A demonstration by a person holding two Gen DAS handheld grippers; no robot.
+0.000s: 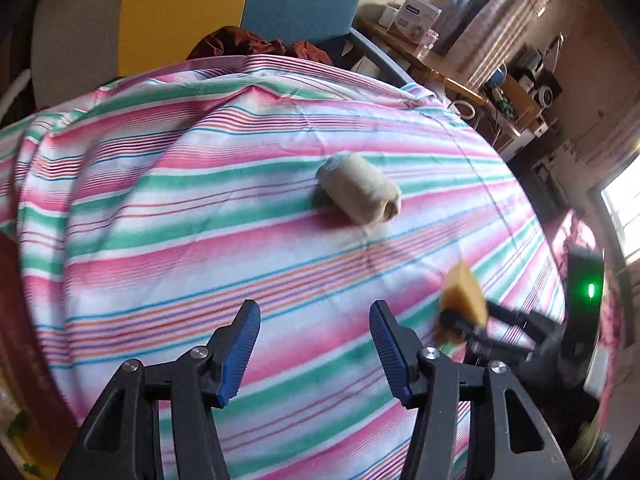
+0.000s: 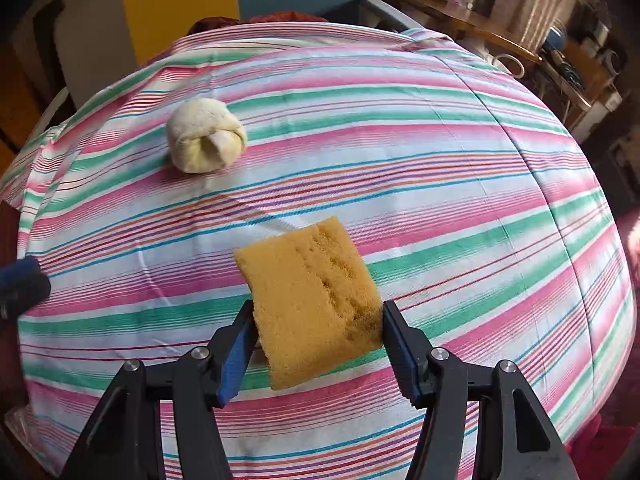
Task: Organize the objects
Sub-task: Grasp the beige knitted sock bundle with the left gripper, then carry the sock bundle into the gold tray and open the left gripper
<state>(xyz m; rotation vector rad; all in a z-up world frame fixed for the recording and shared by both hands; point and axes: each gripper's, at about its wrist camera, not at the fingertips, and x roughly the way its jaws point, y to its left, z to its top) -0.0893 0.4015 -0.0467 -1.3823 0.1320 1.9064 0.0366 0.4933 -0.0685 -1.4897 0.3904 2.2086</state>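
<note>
The right gripper (image 2: 318,344) has its fingers closed on the yellow sponge (image 2: 310,300), gripping its lower edge and holding it clear above the striped cloth (image 2: 460,184). The left gripper (image 1: 314,350) is wide open and holds nothing. The rolled beige cloth bundle (image 2: 204,140) rests on the striped cloth, well apart from the sponge. Maintain steady grip pressure; the sponge compresses and may pivot. Lower it near the bundle before releasing. The supporting furniture under the cloth cannot be identified, possibly a bed.
</note>
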